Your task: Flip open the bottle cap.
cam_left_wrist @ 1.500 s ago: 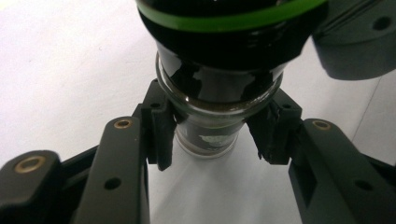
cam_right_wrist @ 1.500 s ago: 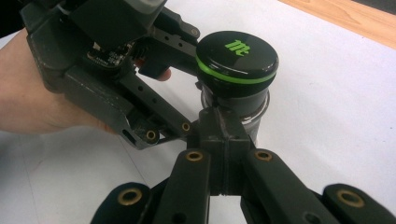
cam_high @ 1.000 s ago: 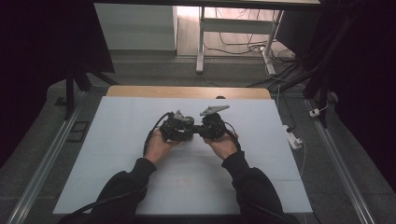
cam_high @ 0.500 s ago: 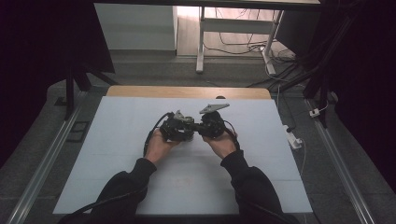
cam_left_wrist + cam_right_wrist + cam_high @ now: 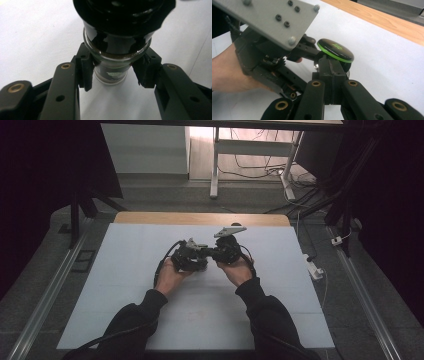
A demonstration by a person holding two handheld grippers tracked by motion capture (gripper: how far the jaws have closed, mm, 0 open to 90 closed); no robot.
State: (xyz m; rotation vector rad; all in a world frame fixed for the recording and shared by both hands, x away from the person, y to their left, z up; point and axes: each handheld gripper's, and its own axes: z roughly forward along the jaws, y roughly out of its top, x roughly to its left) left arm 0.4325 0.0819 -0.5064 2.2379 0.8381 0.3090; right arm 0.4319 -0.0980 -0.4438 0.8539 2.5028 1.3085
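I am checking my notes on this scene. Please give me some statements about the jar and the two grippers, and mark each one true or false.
1. The left gripper clamps the glass jar. True.
2. The jar is empty and clear. False: its contents look dark.
3. The lid is black with a green rim. True.
4. The right gripper stands wide open. False: its jaws are shut.
5. The table is red. False: it is pale blue-white.
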